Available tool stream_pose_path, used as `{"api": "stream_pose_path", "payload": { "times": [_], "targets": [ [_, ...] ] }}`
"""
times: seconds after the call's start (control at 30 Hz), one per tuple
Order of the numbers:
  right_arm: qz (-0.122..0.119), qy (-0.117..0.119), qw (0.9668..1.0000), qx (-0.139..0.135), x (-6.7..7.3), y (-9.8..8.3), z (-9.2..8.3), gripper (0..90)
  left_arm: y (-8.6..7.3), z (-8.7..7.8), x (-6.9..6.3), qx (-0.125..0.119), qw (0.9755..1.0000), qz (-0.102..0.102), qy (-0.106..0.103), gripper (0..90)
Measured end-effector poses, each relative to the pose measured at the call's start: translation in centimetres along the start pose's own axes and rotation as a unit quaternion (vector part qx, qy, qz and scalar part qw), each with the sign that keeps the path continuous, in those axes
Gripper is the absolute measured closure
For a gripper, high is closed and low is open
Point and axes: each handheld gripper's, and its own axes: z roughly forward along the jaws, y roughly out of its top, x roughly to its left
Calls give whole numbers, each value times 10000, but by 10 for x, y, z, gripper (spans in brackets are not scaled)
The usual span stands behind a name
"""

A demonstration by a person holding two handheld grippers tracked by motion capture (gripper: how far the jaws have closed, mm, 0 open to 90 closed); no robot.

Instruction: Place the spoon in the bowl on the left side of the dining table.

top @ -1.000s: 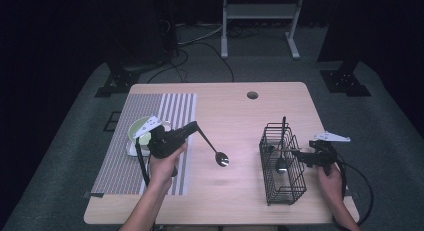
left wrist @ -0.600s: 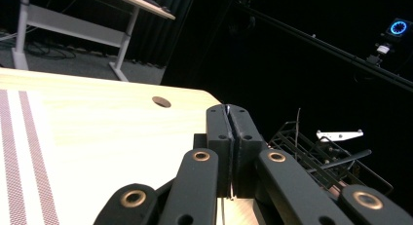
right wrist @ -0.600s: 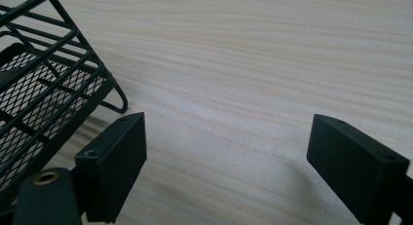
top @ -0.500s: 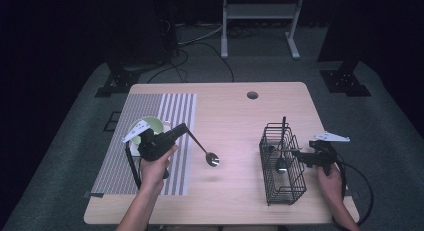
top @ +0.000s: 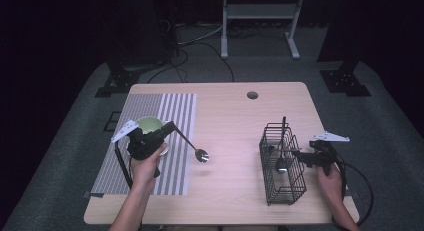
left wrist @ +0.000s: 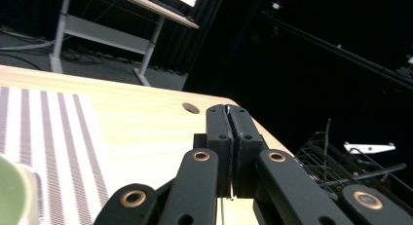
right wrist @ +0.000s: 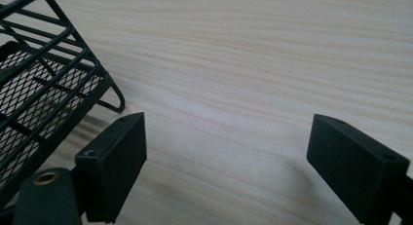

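My left gripper [top: 169, 127] is shut on the thin handle of a metal spoon [top: 201, 154], whose bowl hangs low over the wood just right of the striped mat [top: 170, 108]. In the left gripper view the jaws of my left gripper [left wrist: 228, 137] are pressed together on a sliver of metal. A green cup [top: 148, 123] stands on the mat right behind that hand. My right gripper [top: 296, 153] sits open at the right side of the black wire basket [top: 288, 190], which holds a few utensils. In the right gripper view, my right gripper [right wrist: 229, 157] has only bare table between its jaws.
The wooden table [top: 235, 121] has a round cable hole [top: 252, 95] near its far edge. The basket's corner [right wrist: 53, 79] lies close to the right gripper's left jaw. Stands and cables sit on the floor behind the table.
My left hand has carried the spoon to the left, from the table's middle to the mat's right edge beside the green cup. The right hand has stayed still.
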Motion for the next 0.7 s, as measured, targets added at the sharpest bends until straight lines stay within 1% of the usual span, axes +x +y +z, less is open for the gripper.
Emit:
{"api": "stream_pose_path", "payload": {
  "times": [0.03,0.13,0.2,0.23,0.53,0.7],
  "targets": [
    [1,-1,10000,1,0,0,0,136,0,-1,1,3,10000,38,52,891],
    [8,-9,10000,4,0,0,0,135,0,-4,5,-9,9998,63,171,891],
    [-1,-18,10000,7,0,0,0,135,0,-6,8,-44,9997,37,233,891],
    [-4,-21,10000,12,0,0,0,135,1,-7,9,-38,9996,65,254,891],
    [-37,-56,10000,33,1,0,0,135,4,-14,17,-161,9991,21,400,891],
    [-48,-72,10000,39,1,0,1,136,7,-17,21,-192,9986,40,484,891]
  ]
}}
